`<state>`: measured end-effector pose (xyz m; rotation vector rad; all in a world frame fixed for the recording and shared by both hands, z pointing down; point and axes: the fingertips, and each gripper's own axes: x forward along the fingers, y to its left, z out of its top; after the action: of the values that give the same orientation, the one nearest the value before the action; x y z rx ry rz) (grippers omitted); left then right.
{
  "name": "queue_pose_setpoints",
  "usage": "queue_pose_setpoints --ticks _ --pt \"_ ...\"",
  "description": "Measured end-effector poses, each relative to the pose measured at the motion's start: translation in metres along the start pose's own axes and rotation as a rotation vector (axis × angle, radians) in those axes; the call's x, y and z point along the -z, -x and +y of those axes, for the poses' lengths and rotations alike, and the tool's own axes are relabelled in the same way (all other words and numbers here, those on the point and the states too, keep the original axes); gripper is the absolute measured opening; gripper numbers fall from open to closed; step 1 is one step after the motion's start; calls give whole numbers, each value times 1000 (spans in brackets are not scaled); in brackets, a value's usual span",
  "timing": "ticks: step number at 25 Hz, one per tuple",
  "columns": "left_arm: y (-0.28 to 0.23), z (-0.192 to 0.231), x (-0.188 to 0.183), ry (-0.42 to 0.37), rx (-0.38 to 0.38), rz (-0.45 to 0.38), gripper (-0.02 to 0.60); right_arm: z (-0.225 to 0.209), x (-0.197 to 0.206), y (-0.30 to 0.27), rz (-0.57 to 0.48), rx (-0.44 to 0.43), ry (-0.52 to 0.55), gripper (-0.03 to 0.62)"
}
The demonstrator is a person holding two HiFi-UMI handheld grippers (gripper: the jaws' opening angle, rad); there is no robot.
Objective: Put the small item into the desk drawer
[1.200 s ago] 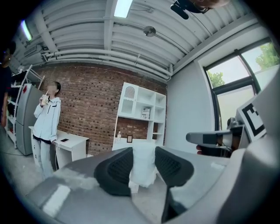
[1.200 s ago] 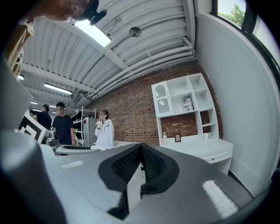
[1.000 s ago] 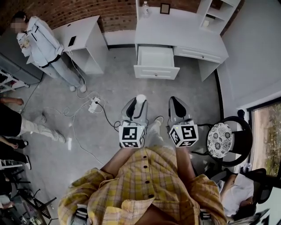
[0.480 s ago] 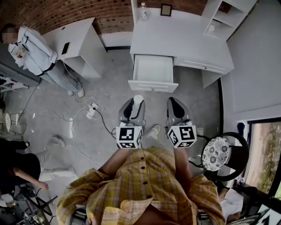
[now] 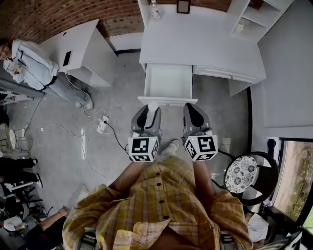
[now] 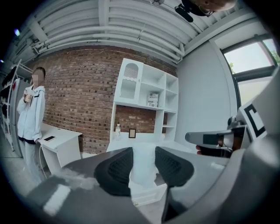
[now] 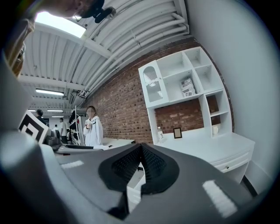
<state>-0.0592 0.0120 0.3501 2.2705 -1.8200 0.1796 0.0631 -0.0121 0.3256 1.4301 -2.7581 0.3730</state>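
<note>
The white desk (image 5: 205,41) stands against the brick wall with its left drawer (image 5: 167,83) pulled open; the drawer front sits just beyond both gripper tips. My left gripper (image 5: 150,111) is shut on a small white item (image 5: 153,106), held upright between its pads just short of the drawer front. In the left gripper view the white item (image 6: 143,168) fills the gap between the black pads (image 6: 114,168), with the drawer (image 6: 148,194) below it. My right gripper (image 5: 191,108) hangs beside it, shut and holding nothing, its pads (image 7: 151,164) meeting.
A bottle (image 5: 155,10) and a picture frame (image 5: 183,6) stand at the desk's back, beside a shelf unit (image 5: 254,19). At the left are a second white desk (image 5: 80,46) and a person in white (image 5: 29,68). A power strip (image 5: 101,123) with cables lies on the floor. A patterned chair (image 5: 244,173) is at right.
The desk and open drawer have come closer to both grippers. The left gripper still holds the white item and the right stays shut.
</note>
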Motion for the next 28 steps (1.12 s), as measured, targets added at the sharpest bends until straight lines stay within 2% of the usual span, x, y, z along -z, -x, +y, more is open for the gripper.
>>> queue_pose_setpoints --ticks 7,12,28 --pt "-23 4 12 -4 -7 43 167 -19 12 -15 15 11 -36 -5" --pt "-43 13 21 24 -22 76 167 -27 26 -33 53 8 -55 -6" --pt "-156 60 58 96 21 234 167 -73 74 -124 198 59 -103 -5"
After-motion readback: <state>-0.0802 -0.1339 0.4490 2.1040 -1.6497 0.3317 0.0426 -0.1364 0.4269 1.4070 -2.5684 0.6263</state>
